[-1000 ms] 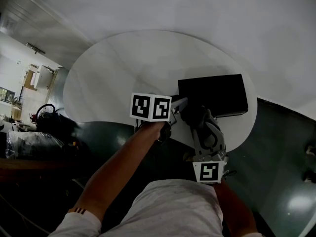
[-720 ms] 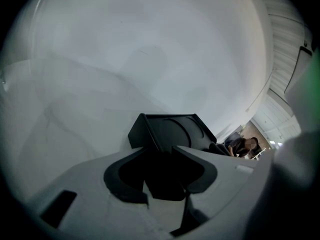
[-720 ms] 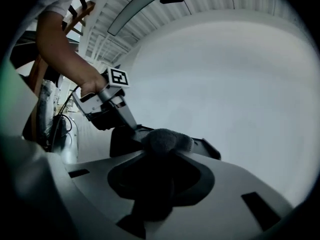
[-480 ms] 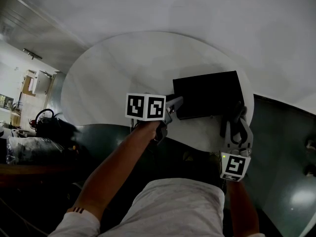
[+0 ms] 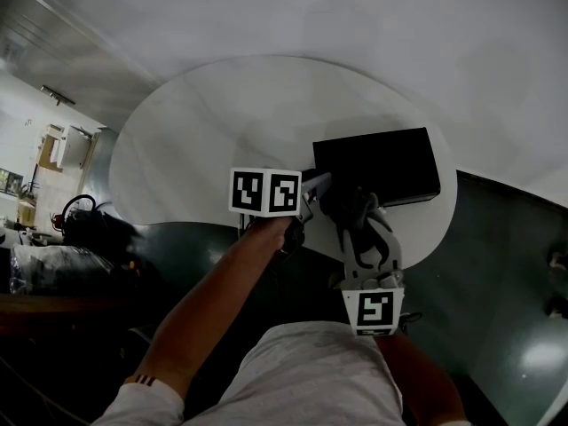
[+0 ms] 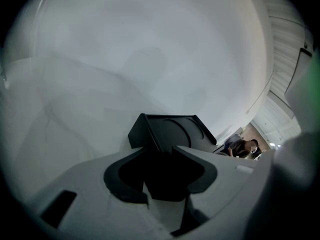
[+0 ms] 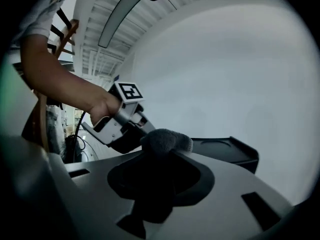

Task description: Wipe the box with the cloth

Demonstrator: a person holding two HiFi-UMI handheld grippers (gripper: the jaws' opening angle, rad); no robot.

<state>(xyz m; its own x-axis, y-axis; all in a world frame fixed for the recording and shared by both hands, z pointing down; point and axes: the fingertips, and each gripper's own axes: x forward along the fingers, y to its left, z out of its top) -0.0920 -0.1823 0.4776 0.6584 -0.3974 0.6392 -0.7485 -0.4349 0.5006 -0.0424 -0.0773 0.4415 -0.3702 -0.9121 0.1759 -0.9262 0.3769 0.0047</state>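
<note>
the black box (image 5: 377, 165) lies flat at the right side of the round white table (image 5: 222, 122), right of the head view's centre, its long near edge facing the person

the left gripper (image 5: 318, 185) comes in from the lower left; its own view shows the jaws pressed together on the box's near left corner, most likely to pin the box so it can't slide under the wiping

the right gripper (image 5: 348, 204) reaches up from the bottom of the frame, its jaws pinching a dark grey wadded cloth (image 7: 166, 141) with a bunch sticking out past the tips, which gives a soft pad to drag over the surface. the cloth sits at the box's near left end, just beside the left gripper's tips; whether it actually touches the box i cannot tell

by my reading the wipe is under way at that corner, with the lid's right part yet to be covered

no brand, label or readable words show on box or cloth; the only print is the black-and-white square patterns on the marker cubes (image 5: 265, 192)
</note>
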